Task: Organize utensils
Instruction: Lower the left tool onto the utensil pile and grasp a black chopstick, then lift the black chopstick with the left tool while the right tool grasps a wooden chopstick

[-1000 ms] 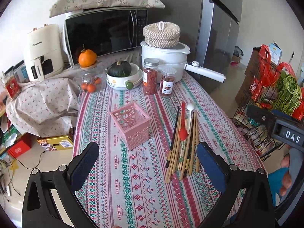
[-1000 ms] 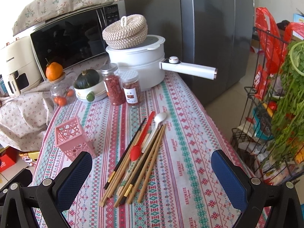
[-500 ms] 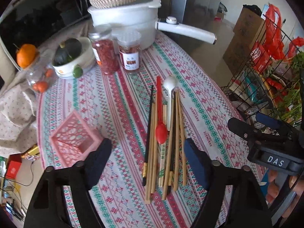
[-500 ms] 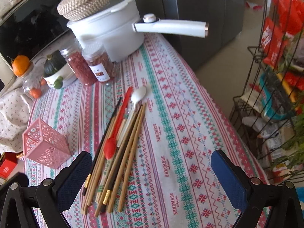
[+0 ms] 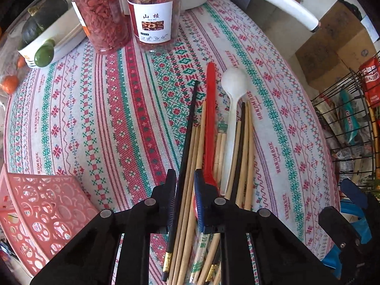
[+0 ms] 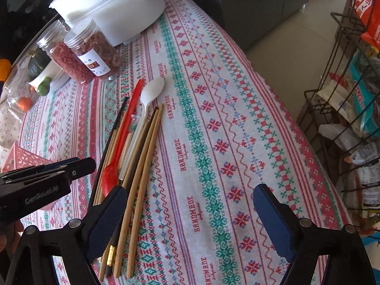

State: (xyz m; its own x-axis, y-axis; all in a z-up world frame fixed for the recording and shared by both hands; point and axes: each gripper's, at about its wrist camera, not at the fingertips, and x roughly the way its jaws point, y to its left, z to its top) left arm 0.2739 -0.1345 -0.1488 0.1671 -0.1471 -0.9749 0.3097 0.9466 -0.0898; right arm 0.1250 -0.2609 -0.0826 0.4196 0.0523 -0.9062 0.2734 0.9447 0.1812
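While the left gripper (image 5: 184,200) pinches a black chopstick (image 5: 184,142) and wooden chopsticks (image 5: 190,190) at the pile's left edge, the pink basket (image 5: 45,209) stands near left. Spread wide, the right gripper (image 6: 190,210) hovers right of the pile, holding nothing.

Bare tablecloth (image 6: 237,130) right of chopsticks (image 6: 142,166).
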